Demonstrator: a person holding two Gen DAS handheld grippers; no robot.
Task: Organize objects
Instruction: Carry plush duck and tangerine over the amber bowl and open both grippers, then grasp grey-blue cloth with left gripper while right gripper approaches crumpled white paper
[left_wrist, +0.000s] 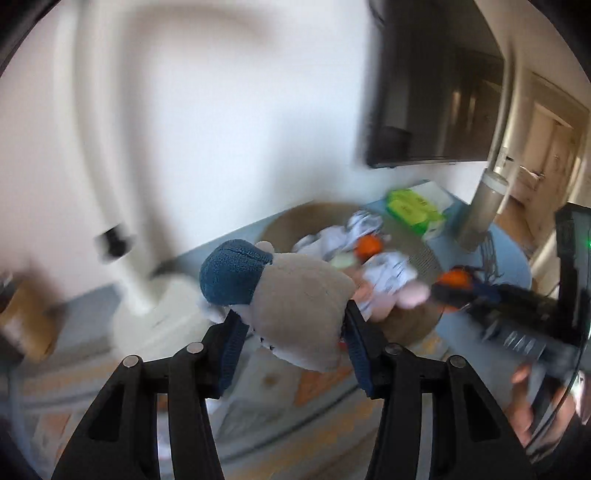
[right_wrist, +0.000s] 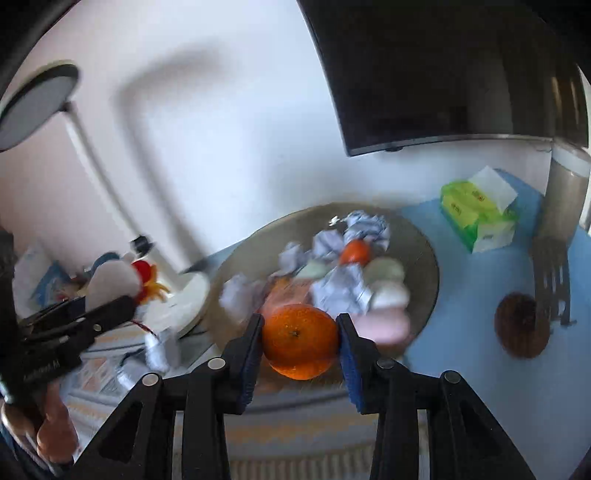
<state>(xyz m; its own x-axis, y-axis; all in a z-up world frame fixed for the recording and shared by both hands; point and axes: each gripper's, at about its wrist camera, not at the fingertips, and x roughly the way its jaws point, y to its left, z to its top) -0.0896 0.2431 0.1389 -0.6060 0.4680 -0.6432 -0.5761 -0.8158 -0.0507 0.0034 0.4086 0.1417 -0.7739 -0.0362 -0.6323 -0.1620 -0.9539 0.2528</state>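
Note:
My left gripper (left_wrist: 291, 328) is shut on a grey plush toy (left_wrist: 299, 306) with a blue cap, held in the air in front of a round woven tray (left_wrist: 295, 218). My right gripper (right_wrist: 301, 341) is shut on an orange (right_wrist: 300, 340), held just above the near edge of the same tray (right_wrist: 424, 258). The tray holds crumpled paper balls (right_wrist: 341, 291), a second orange (right_wrist: 355, 252), and pale round pieces (right_wrist: 388, 295). The right gripper also shows in the left wrist view (left_wrist: 454, 284), with its orange. The left gripper shows at the left of the right wrist view (right_wrist: 110, 295).
A green tissue pack (right_wrist: 476, 218) lies on the blue tabletop (right_wrist: 461, 332) behind the tray. A tall grey cylinder (right_wrist: 565, 192), a dark fork-like utensil (right_wrist: 550, 280) and a brown ball (right_wrist: 521, 325) are at the right. A white lamp base (left_wrist: 147, 306) and dark screen (right_wrist: 443, 74) stand behind.

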